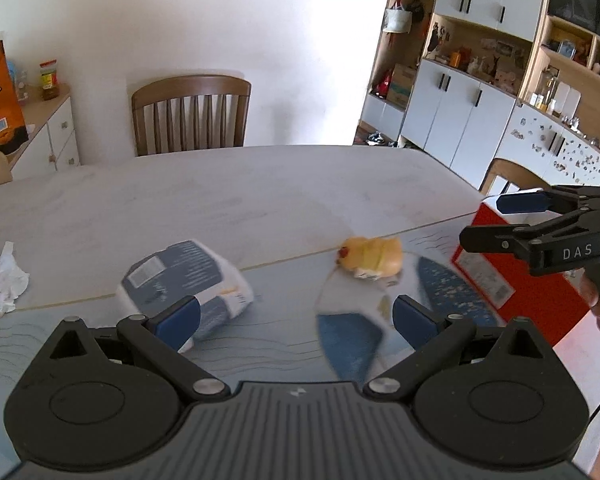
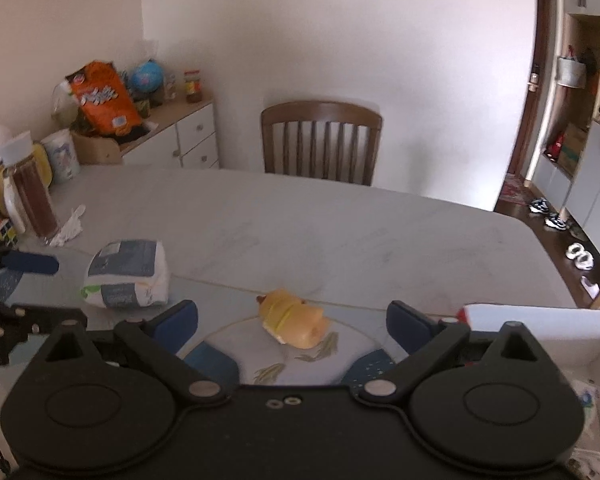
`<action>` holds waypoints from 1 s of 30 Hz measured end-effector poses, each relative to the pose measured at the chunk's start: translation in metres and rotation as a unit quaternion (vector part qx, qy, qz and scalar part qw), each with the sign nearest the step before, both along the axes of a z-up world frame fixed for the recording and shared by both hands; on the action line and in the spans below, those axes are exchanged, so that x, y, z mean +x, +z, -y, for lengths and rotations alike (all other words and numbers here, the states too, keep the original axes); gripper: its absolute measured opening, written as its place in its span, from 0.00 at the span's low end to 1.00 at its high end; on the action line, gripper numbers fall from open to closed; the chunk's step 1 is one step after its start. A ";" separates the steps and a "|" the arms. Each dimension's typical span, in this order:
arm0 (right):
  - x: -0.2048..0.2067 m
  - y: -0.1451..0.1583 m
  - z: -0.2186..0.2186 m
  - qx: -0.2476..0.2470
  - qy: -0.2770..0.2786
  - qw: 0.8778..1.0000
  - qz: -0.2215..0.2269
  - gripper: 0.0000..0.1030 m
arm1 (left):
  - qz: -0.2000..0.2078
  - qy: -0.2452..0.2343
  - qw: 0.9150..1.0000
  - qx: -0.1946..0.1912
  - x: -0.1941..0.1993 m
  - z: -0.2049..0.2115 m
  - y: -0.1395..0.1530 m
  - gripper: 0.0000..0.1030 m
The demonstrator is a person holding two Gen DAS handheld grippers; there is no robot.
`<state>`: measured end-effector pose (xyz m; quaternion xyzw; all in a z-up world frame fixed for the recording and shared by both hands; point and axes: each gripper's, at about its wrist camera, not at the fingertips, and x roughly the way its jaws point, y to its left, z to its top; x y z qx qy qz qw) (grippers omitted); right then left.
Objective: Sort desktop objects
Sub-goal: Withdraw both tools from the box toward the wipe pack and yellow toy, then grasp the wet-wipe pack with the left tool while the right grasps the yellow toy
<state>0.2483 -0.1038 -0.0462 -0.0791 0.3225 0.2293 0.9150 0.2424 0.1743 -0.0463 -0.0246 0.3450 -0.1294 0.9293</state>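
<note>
Right gripper [image 2: 292, 326] gapes empty – the yellow toy [image 2: 294, 322] just ahead between its fingers looks soft, light – pinch its middle.

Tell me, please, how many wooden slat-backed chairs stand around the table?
2: one brown wooden slat-backed chair at the pale table's far side, and the curved top of another at its right edge. Others may be out of view.
</note>
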 end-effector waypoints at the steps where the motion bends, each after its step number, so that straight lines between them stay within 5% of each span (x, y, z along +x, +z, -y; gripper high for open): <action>1: 0.001 -0.002 -0.004 -0.006 0.003 1.000 0.000 0.94 | 0.000 0.000 1.000 0.003 0.001 -0.003 -0.002 1.00; 30: 0.069 -0.063 -0.045 -0.105 0.113 0.987 -0.050 0.92 | 0.003 -0.077 0.995 0.063 0.063 -0.074 -0.049 1.00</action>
